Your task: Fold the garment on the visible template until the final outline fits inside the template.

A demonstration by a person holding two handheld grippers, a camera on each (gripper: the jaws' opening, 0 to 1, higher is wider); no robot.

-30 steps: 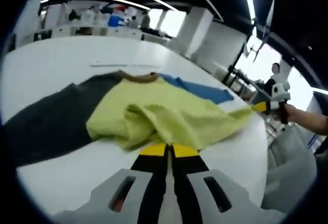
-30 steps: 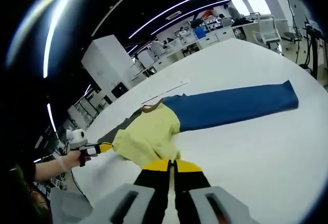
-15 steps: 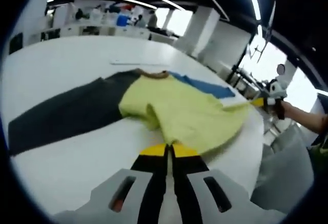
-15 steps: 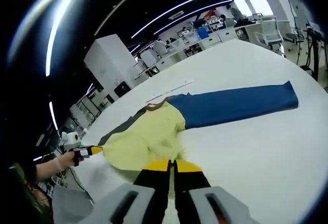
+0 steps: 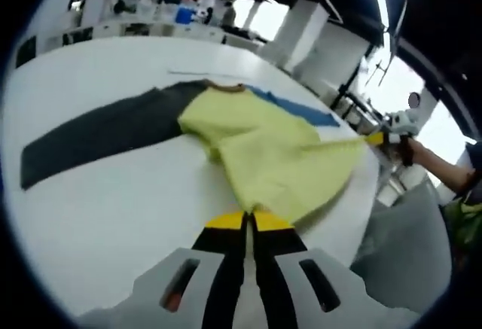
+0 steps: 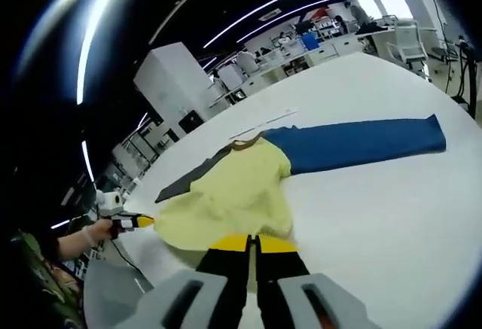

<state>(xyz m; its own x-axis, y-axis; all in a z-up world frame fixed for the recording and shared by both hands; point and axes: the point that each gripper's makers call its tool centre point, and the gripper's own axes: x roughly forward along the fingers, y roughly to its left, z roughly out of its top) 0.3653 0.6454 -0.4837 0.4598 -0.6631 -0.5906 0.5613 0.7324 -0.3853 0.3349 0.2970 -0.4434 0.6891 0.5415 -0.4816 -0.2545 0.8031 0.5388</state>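
A garment [image 5: 263,144] with a yellow-green body, a brown collar, one dark grey sleeve and one blue sleeve is spread on a white table [image 5: 113,193]. In the left gripper view, the dark sleeve [image 5: 105,129] is laid out toward 9 o'clock and the blue sleeve [image 5: 297,111] toward 1 o'clock, with the yellow body drawn down toward 6 o'clock. The left gripper [image 5: 248,220] is seen with its jaws pressed together on the hem of the yellow body, no gap being visible between the yellow tips. At 3 o'clock in this view, the right gripper [image 5: 380,138] is held in a hand [image 5: 410,152], and a corner of the hem is stretched to it. In the right gripper view, the right gripper's [image 6: 252,242] jaws are likewise closed against the yellow hem at 6 o'clock, the blue sleeve [image 6: 361,141] is extended toward 2 o'clock, and the left gripper is seen at 9 o'clock with cloth pulled taut to it. Desks and shelving [image 6: 316,39] are visible beyond the table.
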